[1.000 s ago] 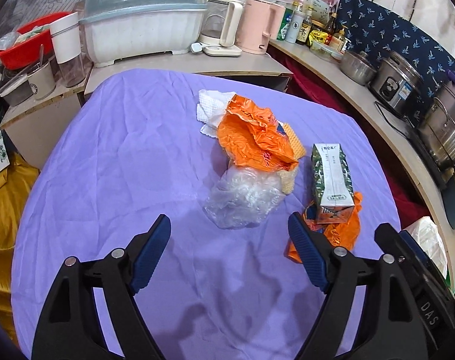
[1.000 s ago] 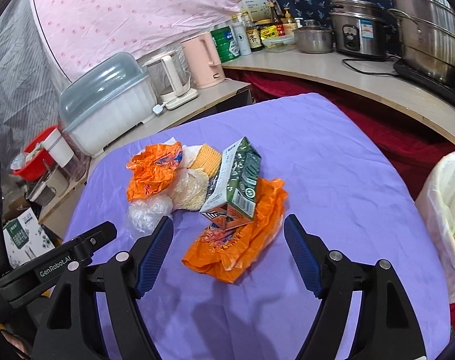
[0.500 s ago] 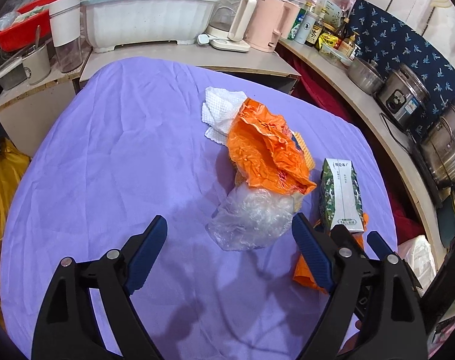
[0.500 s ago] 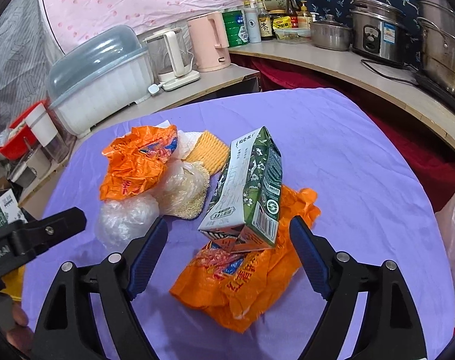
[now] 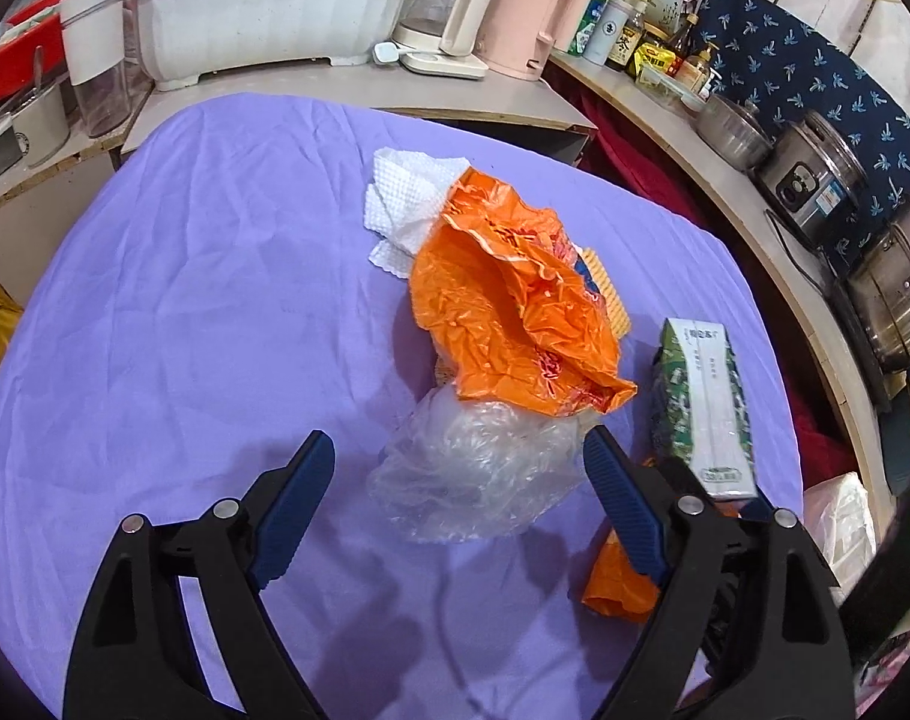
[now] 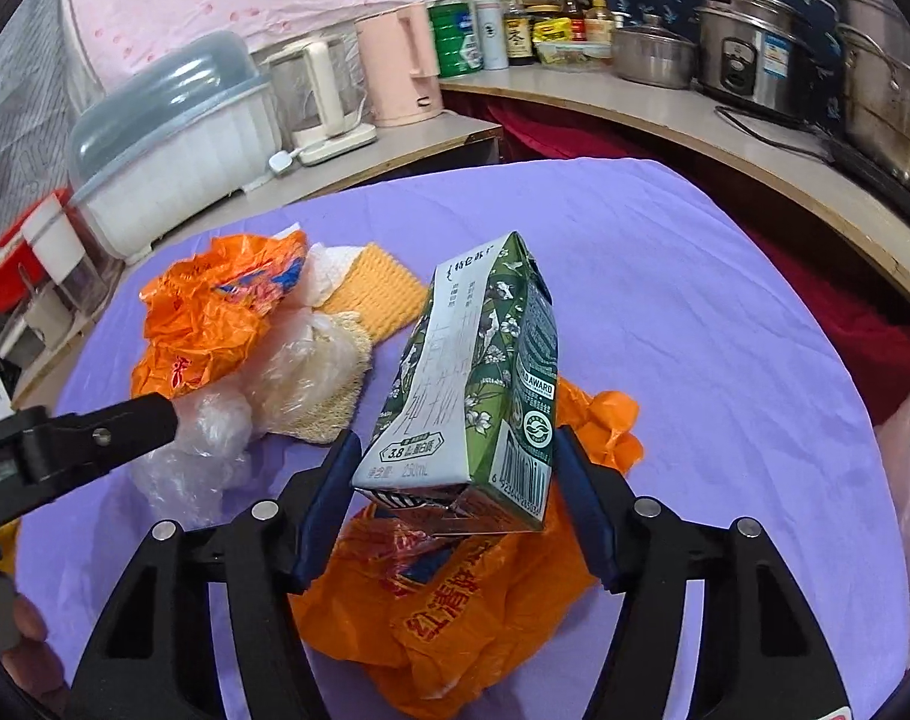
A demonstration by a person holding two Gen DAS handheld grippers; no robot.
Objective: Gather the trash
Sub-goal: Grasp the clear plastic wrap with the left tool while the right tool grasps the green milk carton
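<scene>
A green and white milk carton (image 6: 485,372) lies on an orange plastic bag (image 6: 455,612) on the purple-covered table (image 6: 695,300). My right gripper (image 6: 458,438) is closing; its blue pads touch both sides of the carton's near end. In the left wrist view my left gripper (image 5: 455,438) stands open astride a crumpled clear plastic bag (image 5: 473,480), pads apart from it. Behind that bag lie a second orange bag (image 5: 503,312), a white paper towel (image 5: 401,210) and a yellow sponge (image 6: 377,294). The carton (image 5: 701,402) shows to the right.
A counter curves around the table's far and right sides with a covered dish rack (image 5: 263,12), kettles (image 5: 449,18), bottles and steel pots (image 5: 815,180). A white bin bag (image 5: 839,516) hangs off the table's right edge. A hand (image 6: 29,648) shows at lower left.
Both grippers came forward and down toward the trash. The right jaws narrowed around the carton's near end; the left jaws now straddle the clear bag.
</scene>
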